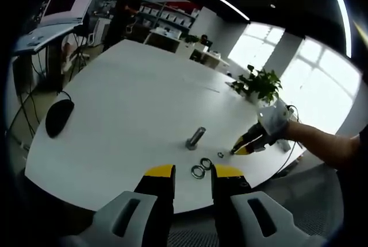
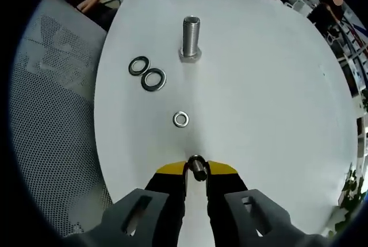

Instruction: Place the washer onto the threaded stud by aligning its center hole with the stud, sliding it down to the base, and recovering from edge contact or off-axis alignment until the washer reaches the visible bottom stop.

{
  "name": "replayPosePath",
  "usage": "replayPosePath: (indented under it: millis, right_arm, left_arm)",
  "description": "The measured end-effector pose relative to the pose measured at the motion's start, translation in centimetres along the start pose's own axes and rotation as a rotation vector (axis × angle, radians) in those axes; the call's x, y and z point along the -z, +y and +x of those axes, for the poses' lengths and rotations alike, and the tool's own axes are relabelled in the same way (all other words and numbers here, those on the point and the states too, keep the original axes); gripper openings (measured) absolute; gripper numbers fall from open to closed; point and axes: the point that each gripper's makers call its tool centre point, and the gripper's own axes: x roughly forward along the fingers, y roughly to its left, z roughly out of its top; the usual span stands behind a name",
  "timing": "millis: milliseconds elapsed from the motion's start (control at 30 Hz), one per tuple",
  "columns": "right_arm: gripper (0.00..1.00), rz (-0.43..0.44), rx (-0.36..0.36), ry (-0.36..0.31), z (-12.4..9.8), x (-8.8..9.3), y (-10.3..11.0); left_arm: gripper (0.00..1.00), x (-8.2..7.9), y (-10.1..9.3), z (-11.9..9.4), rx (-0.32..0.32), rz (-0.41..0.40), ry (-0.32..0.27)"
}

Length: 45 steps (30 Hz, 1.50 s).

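Three loose metal rings on the white round table (image 2: 259, 86): two larger dark flat steel washers (image 2: 147, 73) lying side by side and touching, just left of the upright silver threaded stud with hexagonal base (image 2: 191, 39), and one smaller bright steel ring (image 2: 180, 119) alone, between the stud and the right gripper (image 2: 196, 169). Stud bare, no washer on its thread. Right gripper low over the table, yellow-tipped black jaws pinched on a small silver metal washer (image 2: 197, 166) held edge-on, possibly more than one piece, too blurred to tell. Left gripper (image 1: 192, 172) hovering near the table edge, yellow-tipped jaws apart with nothing between them, the pair of dark washers (image 1: 201, 168) showing in the gap. In the left gripper view, right gripper (image 1: 240, 149) entering from the right, tips down at the tabletop just beside the small ring (image 1: 220, 155), stud (image 1: 195, 138) standing near. Black computer mouse (image 1: 59, 116) well apart, at the far left side of the table
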Motion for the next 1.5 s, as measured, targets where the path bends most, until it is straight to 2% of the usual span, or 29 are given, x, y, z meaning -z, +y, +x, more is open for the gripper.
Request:
replayPosePath:
  millis: [200, 333, 433, 633, 800, 1133, 1333, 1500]
  right_arm:
    - [0.15, 0.001, -0.005, -0.003, 0.1, 0.0, 0.1]
    - [0.27, 0.025, -0.003, -0.021, -0.2, 0.0, -0.1]
    - [0.28, 0.001, 0.016, -0.027, -0.9, 0.1, -0.6]
    - [0.28, 0.019, 0.043, -0.070, -3.2, -0.5, -1.8]
    - [0.28, 0.036, 0.035, -0.130, -4.6, -1.6, -1.8]
    - [0.28, -0.041, 0.040, -0.190, -7.2, -5.0, -1.7]
    - [0.28, -0.097, 0.018, -0.191, -7.4, -6.2, -1.3]
    - [0.28, -0.152, 0.005, -0.168, -7.1, -6.5, -1.0]
  left_arm:
    - [0.23, 0.0, 0.1, 0.0, -0.001, -0.002, -0.001]
    - [0.23, 0.0, 0.0, 0.0, 0.000, 0.000, 0.001]
    - [0.23, 0.0, 0.0, 0.0, 0.000, -0.002, -0.001]
    - [0.23, 0.0, 0.0, 0.0, 0.002, -0.001, -0.001]
    - [0.23, -0.1, 0.0, 0.0, 0.003, -0.001, -0.003]
    - [0.23, -0.1, 0.1, 0.0, 0.003, -0.001, -0.003]
    - [0.23, -0.1, 0.0, 0.0, 0.004, -0.001, -0.005]
    - [0.23, -0.1, 0.0, 0.0, 0.006, -0.001, -0.005]
